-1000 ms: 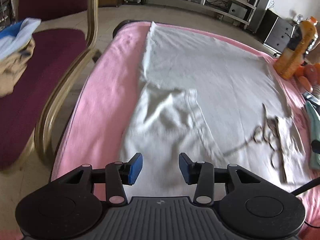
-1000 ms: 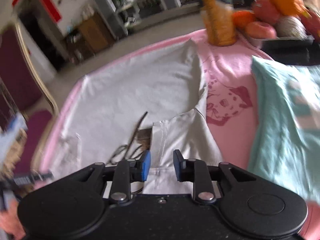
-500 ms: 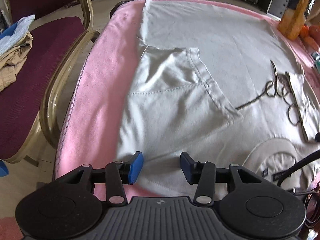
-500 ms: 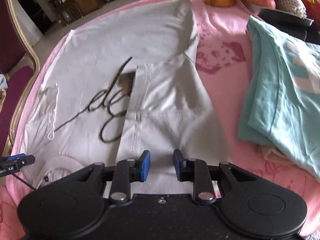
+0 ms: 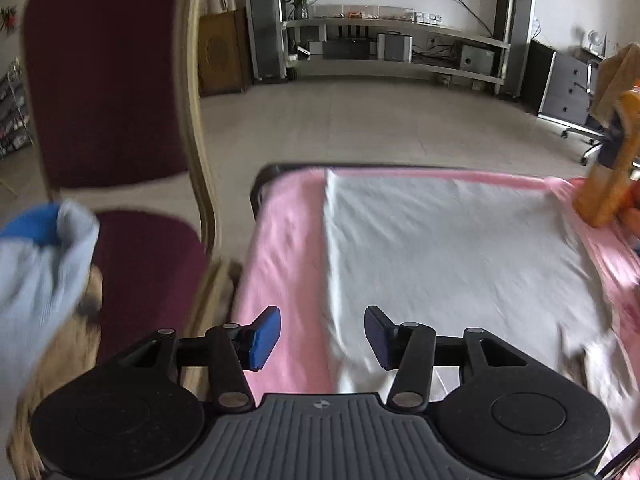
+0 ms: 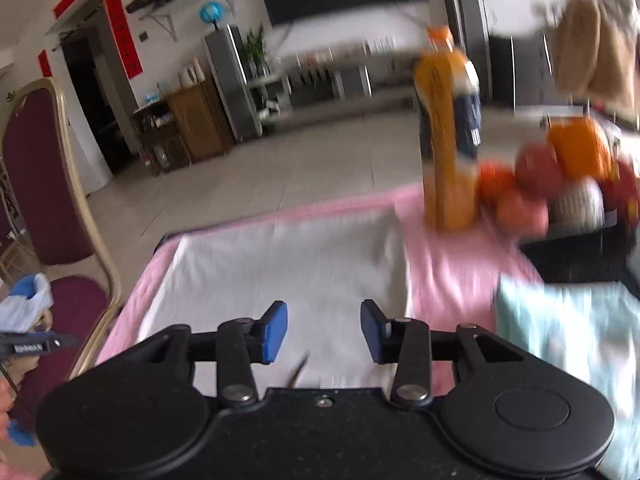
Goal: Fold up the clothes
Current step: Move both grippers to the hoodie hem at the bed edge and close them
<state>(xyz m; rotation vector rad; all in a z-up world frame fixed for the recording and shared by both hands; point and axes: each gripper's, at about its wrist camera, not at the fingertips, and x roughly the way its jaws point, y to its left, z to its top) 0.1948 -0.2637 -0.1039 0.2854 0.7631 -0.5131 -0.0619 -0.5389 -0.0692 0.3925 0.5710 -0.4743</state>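
Observation:
A white shirt [image 5: 452, 248] [image 6: 288, 264] lies flat on the pink cloth [image 5: 288, 240] that covers the table. Its folded sleeves are mostly out of sight below both views. My left gripper [image 5: 322, 334] hovers over the shirt's left edge, its jaws opening with nothing between them. My right gripper [image 6: 324, 332] hangs above the shirt's near right part, jaws also opening and empty. A dark script print [image 6: 298, 372] peeks out just beyond the right gripper's body. Both views are blurred by motion.
A folded mint shirt [image 6: 568, 340] lies to the right on the pink cloth [image 6: 448, 272]. An orange bottle [image 6: 450, 132] and a bowl of fruit [image 6: 560, 184] stand at the far right. A maroon chair [image 5: 120, 128] with clothes [image 5: 40, 264] stands left of the table.
Both grippers have risen and tilted up, so the far room now shows and the folded sleeves dropped from view. The right jaws have spread wider; the left jaws slightly.

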